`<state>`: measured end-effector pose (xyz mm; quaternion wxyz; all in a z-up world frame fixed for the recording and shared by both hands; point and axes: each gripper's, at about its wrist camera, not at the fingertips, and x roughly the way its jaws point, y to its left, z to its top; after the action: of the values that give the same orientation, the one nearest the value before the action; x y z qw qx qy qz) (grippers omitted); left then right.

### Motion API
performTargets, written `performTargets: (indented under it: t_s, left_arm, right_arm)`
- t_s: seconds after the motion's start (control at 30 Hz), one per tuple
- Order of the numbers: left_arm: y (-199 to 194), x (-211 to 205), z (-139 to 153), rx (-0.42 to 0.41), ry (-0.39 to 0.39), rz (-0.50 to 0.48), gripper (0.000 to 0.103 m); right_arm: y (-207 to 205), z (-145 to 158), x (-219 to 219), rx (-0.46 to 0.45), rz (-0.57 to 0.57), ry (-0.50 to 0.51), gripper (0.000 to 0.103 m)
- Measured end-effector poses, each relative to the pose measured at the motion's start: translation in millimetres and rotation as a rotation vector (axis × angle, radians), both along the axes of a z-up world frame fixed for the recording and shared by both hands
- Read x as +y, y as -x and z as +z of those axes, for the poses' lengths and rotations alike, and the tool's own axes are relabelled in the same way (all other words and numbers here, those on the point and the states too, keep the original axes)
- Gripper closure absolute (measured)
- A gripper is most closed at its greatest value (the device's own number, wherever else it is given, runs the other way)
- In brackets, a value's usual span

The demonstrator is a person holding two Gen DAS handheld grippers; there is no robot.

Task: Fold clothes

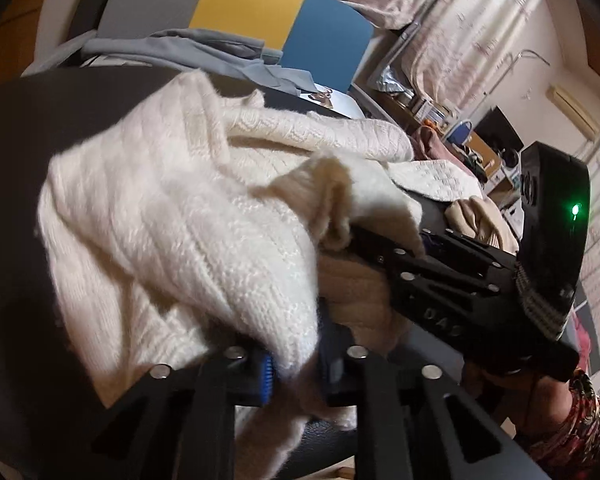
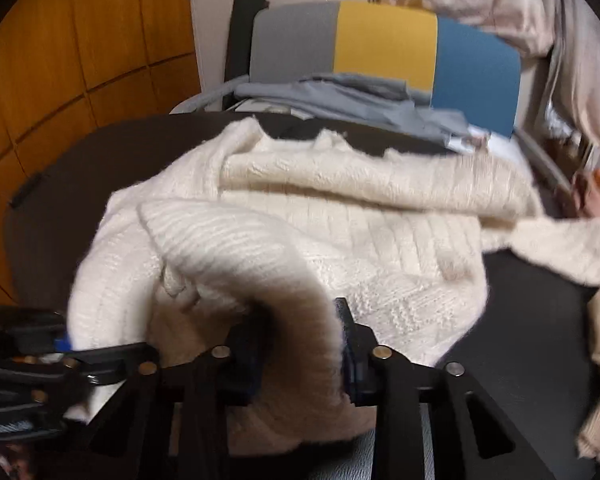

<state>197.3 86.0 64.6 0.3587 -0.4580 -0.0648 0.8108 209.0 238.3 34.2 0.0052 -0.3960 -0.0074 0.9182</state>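
left gripper: fingers pinch a fold of the white sweater at the bottom middle | right gripper: fingers closed on a thick fold of the sweater, low in the frame | sweater: bunched on the dark table, middle of frame | behind, top: chair in gray, yellow, blue, with gray cloth
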Motion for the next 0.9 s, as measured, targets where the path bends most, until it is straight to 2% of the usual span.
performTargets:
  t_s: [0.03,0.1,0.23,0.4,0.47,0.53,0.6,0.7,0.73,0.87,0.9]
  left_arm:
    - [3,-3,5,0.004,-0.019,0.004,0.092]
    - [14,-12,18,0.009,-0.059,0.023,0.092]
    - [40,-27,41,-0.008,-0.153,0.068,0.092]
    - [72,-65,62,-0.073,-0.31,0.13,0.092]
    - [83,-85,70,-0.051,-0.339,0.191,0.092]
    - [93,-106,76,-0.011,-0.329,0.256,0.092]
    - [106,-129,75,0.021,-0.3,0.32,0.092]
    - [132,-149,55,0.001,-0.182,0.364,0.092]
    - [140,-151,44,-0.007,-0.128,0.377,0.091]
    - [175,-147,-17,-0.111,0.204,0.39,0.086]
    - [176,-150,-20,-0.109,0.2,0.388,0.084]
  right_arm:
    - [-2,1,1,0.005,-0.009,-0.003,0.086]
    - [-8,6,8,0.021,-0.037,0.023,0.092]
    - [-22,12,26,0.038,-0.091,0.101,0.096]
    - [-35,19,39,0.052,-0.143,0.09,0.096]
    - [-39,17,49,0.041,-0.181,0.081,0.096]
    - [-43,10,62,0.024,-0.222,0.095,0.096]
    - [-48,-1,76,-0.008,-0.264,0.129,0.096]
    - [-55,-15,91,-0.051,-0.298,0.181,0.096]
    - [-57,-18,93,-0.058,-0.29,0.207,0.095]
    - [-69,-16,94,-0.043,-0.263,0.274,0.091]
    - [-72,-12,93,-0.032,-0.257,0.285,0.089]
